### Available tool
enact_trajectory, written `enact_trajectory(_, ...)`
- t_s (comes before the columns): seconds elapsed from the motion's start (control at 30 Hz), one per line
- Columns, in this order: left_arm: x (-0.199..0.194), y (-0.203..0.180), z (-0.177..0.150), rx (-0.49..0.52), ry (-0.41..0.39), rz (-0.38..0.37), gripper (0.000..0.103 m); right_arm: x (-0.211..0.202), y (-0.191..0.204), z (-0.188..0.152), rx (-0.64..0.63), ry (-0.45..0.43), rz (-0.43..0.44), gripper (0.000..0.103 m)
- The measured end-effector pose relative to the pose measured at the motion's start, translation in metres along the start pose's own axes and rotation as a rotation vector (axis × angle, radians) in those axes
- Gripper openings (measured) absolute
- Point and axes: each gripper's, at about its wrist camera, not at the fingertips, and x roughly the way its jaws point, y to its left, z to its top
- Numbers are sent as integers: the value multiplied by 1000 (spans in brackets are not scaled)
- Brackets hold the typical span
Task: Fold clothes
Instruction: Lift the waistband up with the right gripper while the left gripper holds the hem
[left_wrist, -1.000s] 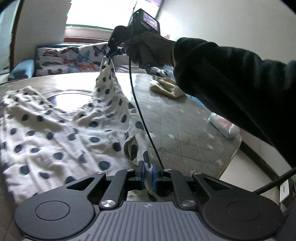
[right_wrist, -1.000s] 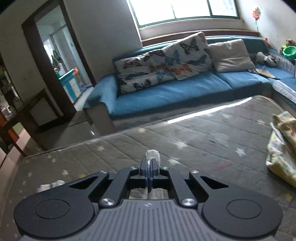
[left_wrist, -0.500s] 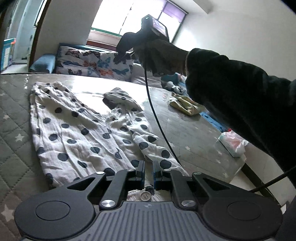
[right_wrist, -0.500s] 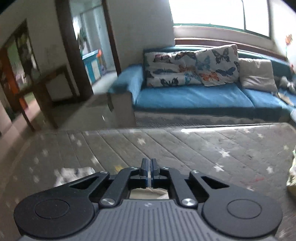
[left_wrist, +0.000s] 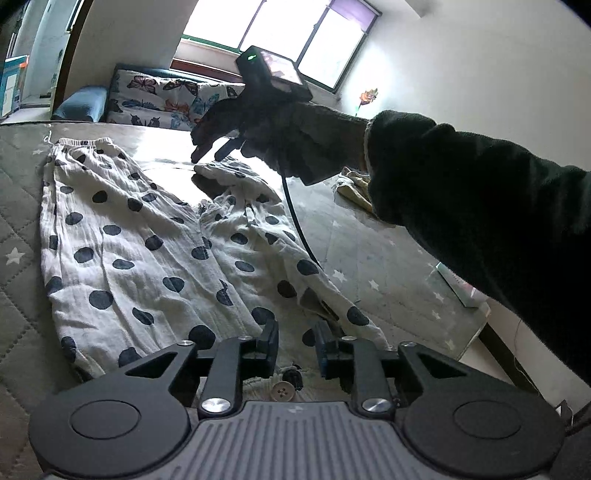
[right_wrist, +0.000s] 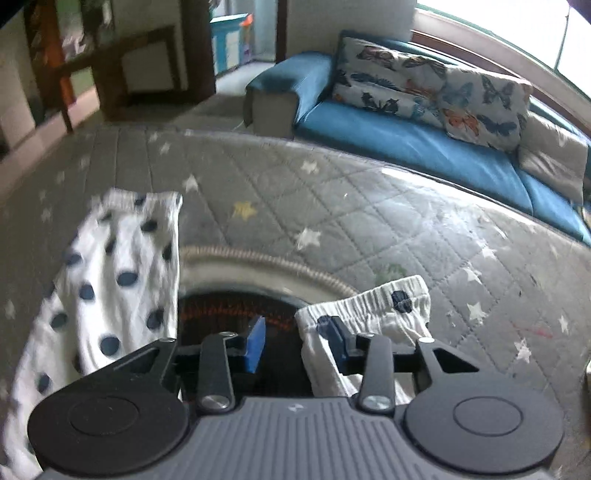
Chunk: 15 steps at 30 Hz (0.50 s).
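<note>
Left wrist view: left tongs (left_wrist: 295, 343) low over the near edge of the polka-dot pants (left_wrist: 155, 251), jaws spreading apart w/ a clear gap, pads not pressing anything. Cloth lies under the gap, and a small button (left_wrist: 282, 392) sits just behind the fingers. Pants are white w/ dark dots, spread mostly flat on the grey star-quilted bench (left_wrist: 388, 266), one leg running off to the far left, the other bunched and wrinkled toward the middle. Further out, a gloved hand (left_wrist: 266, 136) w/ a dark sleeve holds the right tongs (right_wrist: 297, 341) above the far cuff, cable hanging down across the fabric. A yellowish folded cloth (left_wrist: 356, 188) lies beyond the sleeve.

Right wrist view: right tongs also opening, blue pads well apart. Elastic cuff of one pant leg (right_wrist: 369, 314) lies against the right pad but isn't pinched; other leg sits off to the left, blurry. A round dark thing shows under the gap, can't tell what it is. Blue sofa (right_wrist: 406, 140) w/ butterfly cushions (right_wrist: 436, 85) past the bench edge.
</note>
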Motion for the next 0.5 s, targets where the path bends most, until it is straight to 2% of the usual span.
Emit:
enact_trajectory(0.33,20,-11,4,26,42,-34,32,22,1,-17,-84,31,-88,35)
enact_trajectory(0.43,27,-17,7,41,54,-39,39,24,-3,-21,-82,18,-100,16)
enact_trajectory(0.5,32,-22,8,48,59,-44,45,22,-8,-23,-67,0,-97,9)
